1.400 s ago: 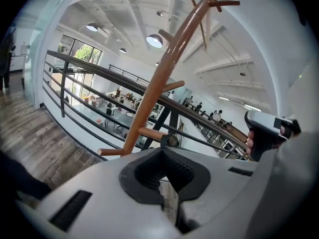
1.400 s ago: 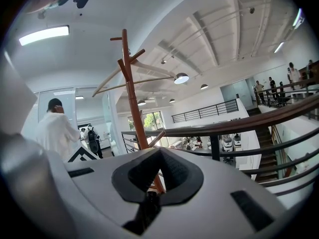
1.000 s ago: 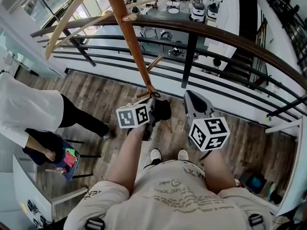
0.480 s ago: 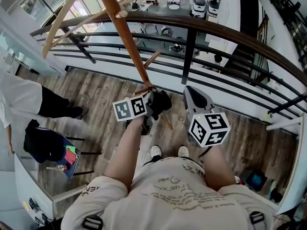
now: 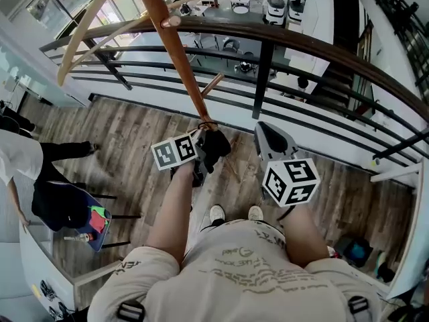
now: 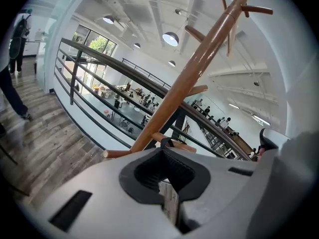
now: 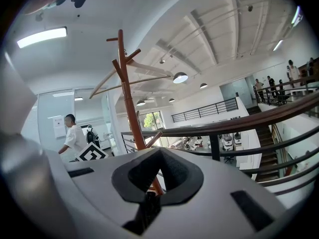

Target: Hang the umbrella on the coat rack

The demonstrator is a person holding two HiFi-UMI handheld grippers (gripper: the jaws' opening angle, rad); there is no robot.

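One long dark railing (image 5: pixel 322 52) curves across the upper half of my head view. The wooden coat rack (image 5: pixel 171 42) slants in front of it, from the top edge down to the centre. At the left edge a person (image 5: pixel 20 159) in a white top stands on the plank floor (image 5: pixel 134 139). Just below them a blue chair (image 5: pixel 97 237) carries a dark bag (image 5: pixel 57 203) and something pink and green; I see no other holder with contents.

My left claw (image 6: pixel 167 183) sits at frame centre, its jaws drawn in to a thin slit. The black folded umbrella (image 5: pixel 216 143) is bunched right against its tip, gripped there as far as I can judge. The umbrella's strap loop (image 6: pixel 165 142) rises just above the jaws and sits around a low peg (image 6: pixel 185 146) of the rack.

My right claw (image 7: pixel 157 183), just to the right and apart from the rack, has its jaws together on nothing.
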